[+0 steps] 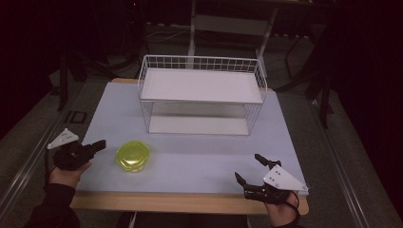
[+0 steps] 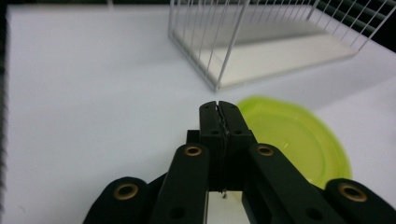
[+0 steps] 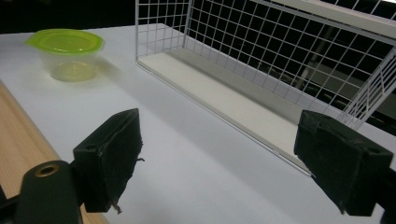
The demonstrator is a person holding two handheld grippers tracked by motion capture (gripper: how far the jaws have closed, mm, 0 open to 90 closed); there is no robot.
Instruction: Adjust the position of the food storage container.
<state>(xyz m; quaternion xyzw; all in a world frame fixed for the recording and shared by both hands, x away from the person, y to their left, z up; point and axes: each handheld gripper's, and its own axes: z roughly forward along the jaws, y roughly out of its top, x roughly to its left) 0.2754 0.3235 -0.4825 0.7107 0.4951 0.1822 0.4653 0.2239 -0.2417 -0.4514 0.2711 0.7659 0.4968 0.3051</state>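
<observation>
A small clear tub with a yellow-green lid (image 1: pixel 133 156) (image 2: pixel 294 137) (image 3: pixel 66 52) stands on the pale table, front left. My left gripper (image 1: pixel 100 144) (image 2: pixel 218 106) sits just left of the tub, its jaws pressed together with nothing between them. At the front right my right gripper (image 1: pixel 249 167) (image 3: pixel 224 154) hovers over the table edge, jaws spread wide and empty, far from the tub. A white two-level wire rack (image 1: pixel 201 95) (image 2: pixel 261 42) (image 3: pixel 261 79) stands at the back centre, both shelves bare.
The table (image 1: pixel 190 156) has a wooden front edge (image 1: pixel 180 202). Dark floor, table legs and chair bases lie beyond the rack. A person's hands and dark sleeve (image 1: pixel 57 204) enter from the bottom.
</observation>
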